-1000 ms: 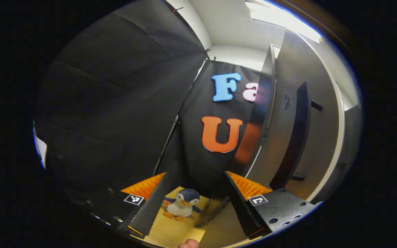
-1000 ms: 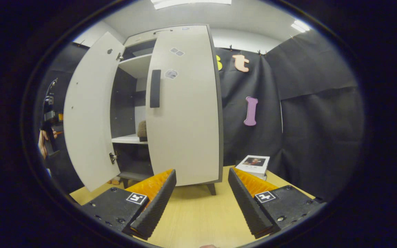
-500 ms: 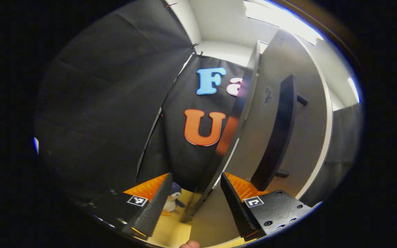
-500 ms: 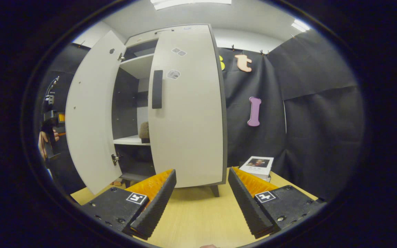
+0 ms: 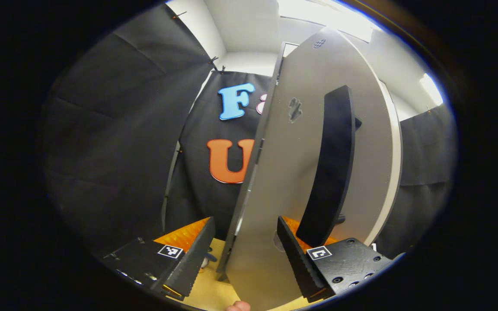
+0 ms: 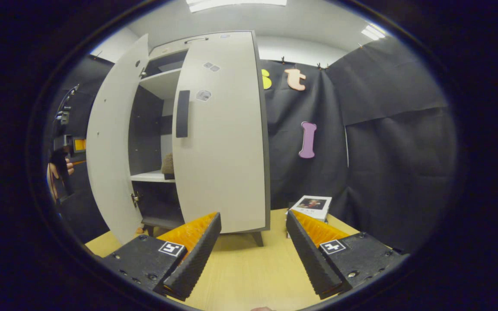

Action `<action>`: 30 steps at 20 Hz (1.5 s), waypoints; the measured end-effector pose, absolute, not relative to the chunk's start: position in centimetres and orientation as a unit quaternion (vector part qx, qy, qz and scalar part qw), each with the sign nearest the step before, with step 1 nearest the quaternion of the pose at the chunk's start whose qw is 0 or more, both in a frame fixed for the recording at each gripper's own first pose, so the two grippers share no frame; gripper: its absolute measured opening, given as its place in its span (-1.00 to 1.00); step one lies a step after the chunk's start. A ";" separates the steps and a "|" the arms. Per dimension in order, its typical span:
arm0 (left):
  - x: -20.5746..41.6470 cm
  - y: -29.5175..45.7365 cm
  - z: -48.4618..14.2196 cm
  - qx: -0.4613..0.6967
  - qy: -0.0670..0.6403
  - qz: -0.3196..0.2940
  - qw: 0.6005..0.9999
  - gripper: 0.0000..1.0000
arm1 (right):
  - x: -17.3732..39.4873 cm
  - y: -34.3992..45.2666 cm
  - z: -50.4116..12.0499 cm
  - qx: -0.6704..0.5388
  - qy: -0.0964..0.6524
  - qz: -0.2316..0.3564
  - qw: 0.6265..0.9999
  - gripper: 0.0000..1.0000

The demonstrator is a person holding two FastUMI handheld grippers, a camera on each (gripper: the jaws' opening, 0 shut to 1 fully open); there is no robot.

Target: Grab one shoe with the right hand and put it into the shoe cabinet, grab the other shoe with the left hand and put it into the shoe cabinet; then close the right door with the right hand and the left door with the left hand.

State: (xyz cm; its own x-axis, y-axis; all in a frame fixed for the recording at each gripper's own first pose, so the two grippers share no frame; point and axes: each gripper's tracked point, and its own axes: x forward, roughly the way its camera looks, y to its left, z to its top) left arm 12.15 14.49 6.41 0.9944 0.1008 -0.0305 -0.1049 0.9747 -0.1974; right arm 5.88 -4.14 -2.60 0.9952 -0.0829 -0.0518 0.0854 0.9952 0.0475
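The pale shoe cabinet (image 6: 214, 47) stands on the wooden table. Its right door (image 6: 225, 151) is shut and its left door (image 6: 110, 142) stands partly open. A brown shoe (image 6: 167, 165) rests on the middle shelf in the gap. My left gripper (image 5: 242, 259) is open, close against the left door (image 5: 281, 172); the door's bottom edge lies between its fingers, and its black handle (image 5: 331, 164) rises just above the right finger. In the right gripper view, a hand holds the left gripper (image 6: 61, 160) behind that door. My right gripper (image 6: 253, 255) is open over the table, apart from the cabinet.
A book (image 6: 311, 205) lies on the table (image 6: 249, 276) right of the cabinet. A small penguin toy (image 5: 205, 259) peeks out behind the left finger, beside the left door. Black cloth walls close the booth on all sides.
The left gripper has swung toward the left door, whose edge now lies between its fingers. The door has turned a little further toward shut. The right gripper has barely moved.
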 end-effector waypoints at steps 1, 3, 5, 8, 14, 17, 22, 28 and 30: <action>12.4 14.1 6.4 -0.093 0.010 0.053 0.994 0.78 | 5.8 -4.3 -2.6 0.026 0.025 -0.045 0.998 0.89; 13.2 13.2 6.4 -0.074 0.007 0.051 0.996 0.97 | 5.6 -4.6 -2.8 0.028 0.028 -0.048 0.998 0.90; 14.1 12.1 6.2 -0.055 0.008 0.050 0.997 0.97 | 5.4 -5.0 -2.8 0.027 0.027 -0.052 0.998 0.90; 15.2 10.6 5.9 -0.040 0.010 0.045 0.998 0.84 | 5.1 -5.4 -3.0 0.029 0.027 -0.059 0.997 0.90; 15.4 9.9 5.8 -0.028 0.006 0.044 0.999 0.89 | 4.4 -6.7 -2.8 0.035 0.024 -0.073 0.996 0.89; 14.1 10.2 6.4 -0.027 0.003 0.047 0.999 0.89 | 4.5 -6.7 -2.8 0.037 0.025 -0.073 0.996 0.89; 10.8 10.5 6.4 -0.001 0.001 0.050 0.999 0.89 | 5.0 -5.4 -2.7 0.036 0.024 -0.057 0.997 0.90; 7.0 8.0 3.9 -0.007 0.004 0.014 1.000 0.99 | 5.1 -3.1 -2.4 0.028 0.022 -0.030 0.999 0.89; 5.8 7.1 2.5 -0.025 0.006 0.004 1.000 0.89 | 4.8 -2.5 -2.2 0.027 0.020 -0.023 0.999 0.97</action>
